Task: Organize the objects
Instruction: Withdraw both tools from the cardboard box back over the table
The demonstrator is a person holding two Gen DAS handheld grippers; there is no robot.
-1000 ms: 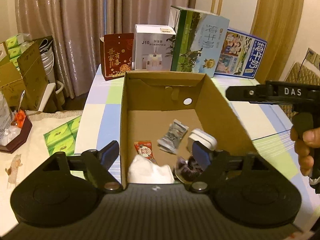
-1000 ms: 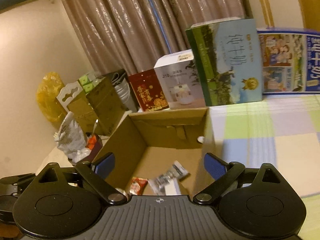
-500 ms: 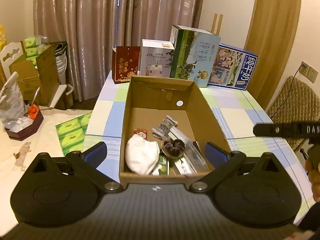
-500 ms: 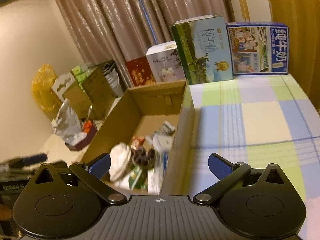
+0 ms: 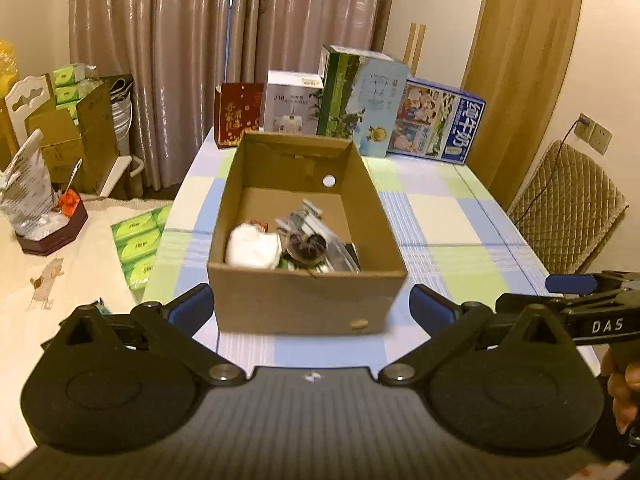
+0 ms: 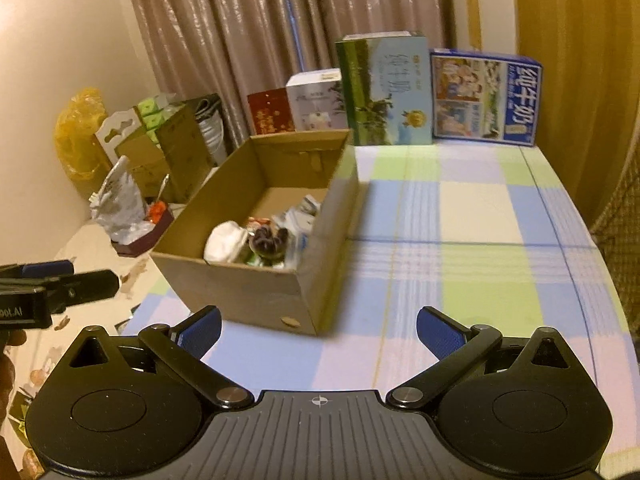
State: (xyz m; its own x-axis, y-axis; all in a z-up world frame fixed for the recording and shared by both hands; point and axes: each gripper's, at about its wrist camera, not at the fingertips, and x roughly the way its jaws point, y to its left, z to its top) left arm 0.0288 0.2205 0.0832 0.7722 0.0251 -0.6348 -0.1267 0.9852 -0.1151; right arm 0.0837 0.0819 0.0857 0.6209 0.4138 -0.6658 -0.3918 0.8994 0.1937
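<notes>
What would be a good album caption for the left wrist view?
Open left claw facing a cardboard box of small items on a checked tablecloth.

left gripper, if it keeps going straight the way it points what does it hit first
Most likely the near wall of the cardboard box, which sits dead ahead between the open left gripper's fingers; depth is hard to judge.

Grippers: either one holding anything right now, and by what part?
Nothing is held. The left gripper and right gripper are both open and empty, short of the cardboard box, whose contents lie untouched inside.
</notes>
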